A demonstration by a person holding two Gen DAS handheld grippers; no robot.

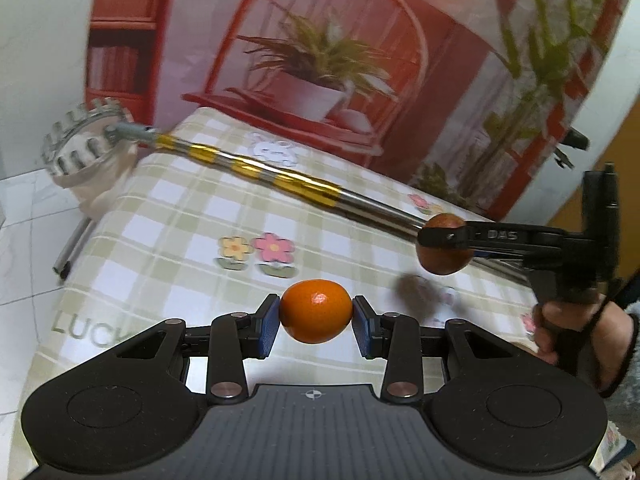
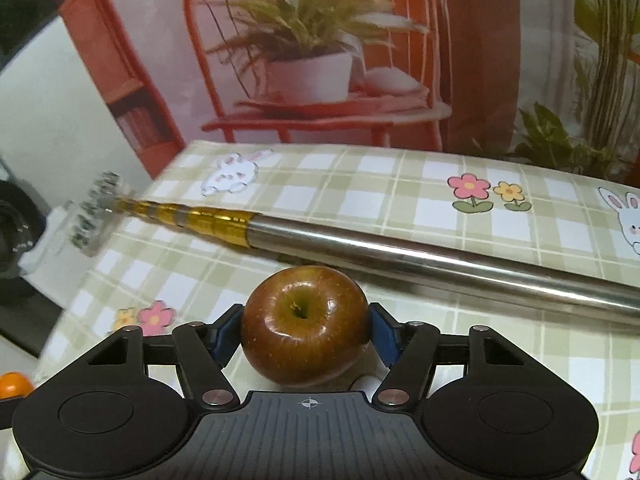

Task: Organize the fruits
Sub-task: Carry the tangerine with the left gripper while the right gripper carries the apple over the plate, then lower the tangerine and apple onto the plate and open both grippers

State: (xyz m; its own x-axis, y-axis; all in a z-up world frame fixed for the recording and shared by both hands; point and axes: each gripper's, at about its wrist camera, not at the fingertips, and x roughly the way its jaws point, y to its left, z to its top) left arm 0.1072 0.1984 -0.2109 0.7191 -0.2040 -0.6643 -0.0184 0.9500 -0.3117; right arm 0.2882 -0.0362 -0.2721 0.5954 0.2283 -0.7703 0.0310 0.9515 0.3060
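Two claws each grip one fruit above the checked tablecloth (image 2: 400,216). The left gripper (image 1: 316,320) is closed on an orange (image 1: 316,311), which sits squarely between its blue pads (image 1: 269,326), pinched at its two ends and level with the fingertips, lifted clear of the cloth. Ahead of this claw and off to its right, the right gripper (image 1: 444,240) comes in from the side, held by the person's hand (image 1: 568,332), with a dark red apple (image 1: 445,250) clamped in it.

From the right wrist view, the right gripper (image 2: 306,330) is closed on the apple (image 2: 305,324), whose stem hollow faces up toward the camera; the fruit fills the gap between the blue pads (image 2: 385,338) and bulges out above and below them. Just beyond the apple, a long steel pole (image 2: 440,262) with gold bands lies across the table, running away to the claw's left, where a toothed metal ring with a cloth bag (image 1: 86,140) hangs past the table edge. The orange (image 2: 14,385) shows at this view's far lower left.
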